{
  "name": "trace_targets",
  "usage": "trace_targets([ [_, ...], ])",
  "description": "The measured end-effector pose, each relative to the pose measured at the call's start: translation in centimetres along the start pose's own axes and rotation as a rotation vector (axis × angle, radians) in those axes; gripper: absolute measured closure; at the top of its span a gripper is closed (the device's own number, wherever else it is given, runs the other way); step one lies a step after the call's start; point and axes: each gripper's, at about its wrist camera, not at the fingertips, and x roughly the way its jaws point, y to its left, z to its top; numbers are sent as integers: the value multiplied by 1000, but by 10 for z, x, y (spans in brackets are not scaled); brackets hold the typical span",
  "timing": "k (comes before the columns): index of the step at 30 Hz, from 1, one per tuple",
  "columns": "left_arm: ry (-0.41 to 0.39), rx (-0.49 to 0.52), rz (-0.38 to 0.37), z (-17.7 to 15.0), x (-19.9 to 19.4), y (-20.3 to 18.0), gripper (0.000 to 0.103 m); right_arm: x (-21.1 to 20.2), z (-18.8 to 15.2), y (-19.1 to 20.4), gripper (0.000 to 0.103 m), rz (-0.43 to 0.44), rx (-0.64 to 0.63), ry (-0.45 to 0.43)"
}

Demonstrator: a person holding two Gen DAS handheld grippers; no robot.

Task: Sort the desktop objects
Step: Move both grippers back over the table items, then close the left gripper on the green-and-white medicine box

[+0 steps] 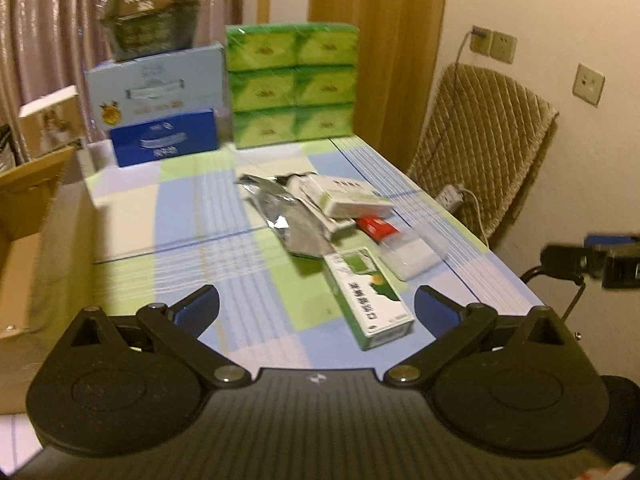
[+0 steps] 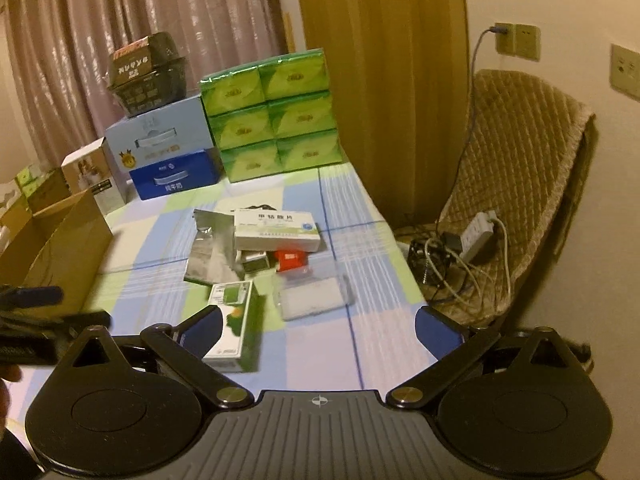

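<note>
I see my left claw (image 1: 316, 312) and right claw (image 2: 318, 330) both wide open, holding nothing, above the table (image 1: 224, 216).

Foil pouch (image 2: 210, 258): crinkled, shiny metallic. Tissue packs (image 2: 272, 116): glossy plastic wrap. Desk (image 1: 180, 216): smooth checked cloth. Chair cover (image 2: 520, 184): quilted fabric. Cardboard box (image 2: 60, 240): matt.
</note>
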Motion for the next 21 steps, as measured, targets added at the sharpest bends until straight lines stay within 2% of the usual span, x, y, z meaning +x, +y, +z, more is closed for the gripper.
trace_targets([
  [9,59,23,-11,-12,57,-31,3,47,10,-33,4,21,-141,68],
  [11,73,36,-14,-15,69,-37,6,62,7,-40,4,29,-158,88],
  [15,117,50,-14,-22,97,-46,21,88,-1,-49,4,75,-202,110],
  [21,137,35,-28,-28,125,-51,21,125,-12,-53,5,131,-282,145],
])
